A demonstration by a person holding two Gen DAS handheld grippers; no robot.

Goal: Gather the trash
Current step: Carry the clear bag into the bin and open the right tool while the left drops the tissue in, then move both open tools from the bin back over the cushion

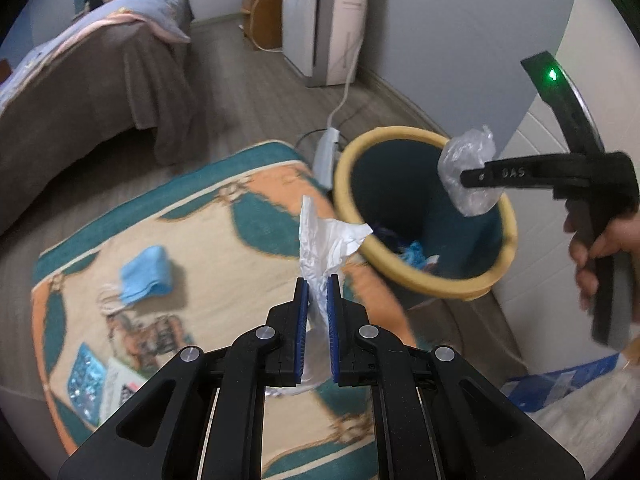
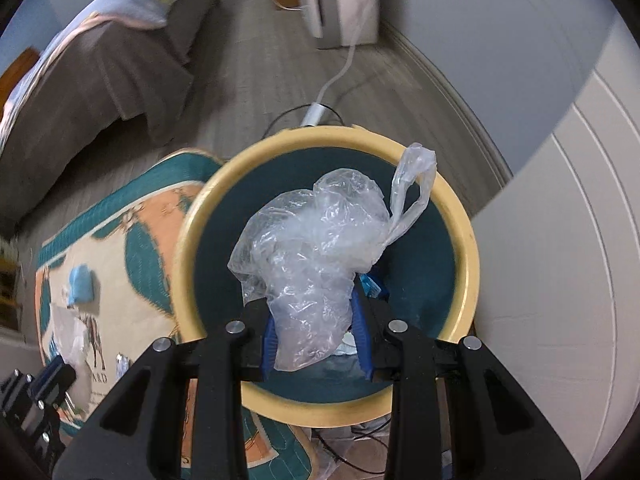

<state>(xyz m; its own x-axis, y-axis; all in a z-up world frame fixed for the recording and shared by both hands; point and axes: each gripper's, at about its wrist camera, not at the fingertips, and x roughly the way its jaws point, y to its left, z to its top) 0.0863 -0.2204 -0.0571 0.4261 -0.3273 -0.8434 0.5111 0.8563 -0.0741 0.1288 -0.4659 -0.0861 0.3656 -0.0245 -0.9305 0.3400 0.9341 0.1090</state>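
The left hand-held gripper (image 1: 318, 292) is clamped on a crumpled white paper (image 1: 328, 240), held above the rug (image 1: 200, 216) just beside the bin (image 1: 348, 152). The right hand-held gripper (image 2: 316, 320) is clamped on a clear plastic bag (image 2: 316, 240) over the bin's opening. A blue mask (image 1: 146, 274) lies on the rug.
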